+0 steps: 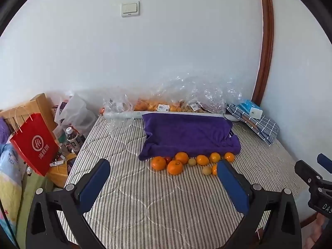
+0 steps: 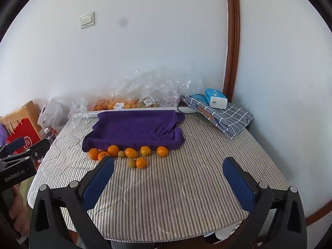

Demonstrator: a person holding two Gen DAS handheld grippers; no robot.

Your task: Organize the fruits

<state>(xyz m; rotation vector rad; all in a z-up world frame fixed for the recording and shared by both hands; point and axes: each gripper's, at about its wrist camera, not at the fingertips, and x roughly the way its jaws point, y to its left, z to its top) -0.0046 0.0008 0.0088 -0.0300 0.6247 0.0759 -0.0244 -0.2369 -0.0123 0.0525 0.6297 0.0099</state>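
Left view: the left gripper (image 1: 164, 178) hangs wide open and empty, short of the oranges (image 1: 175, 167) bunched against the purple towel (image 1: 186, 134), likely their destination.

Right view: the right gripper (image 2: 168, 176) is also spread open and holds nothing, the fruit lying far-left of it on the striped cloth (image 2: 166, 197).

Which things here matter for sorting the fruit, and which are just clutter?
For the job:
- loose oranges
- small greenish fruits
- purple towel-lined tray
- bagged fruit
- both open tongs, left and right

Lying about:
- checked cloth
- blue-and-white box
- red bag
- bottle
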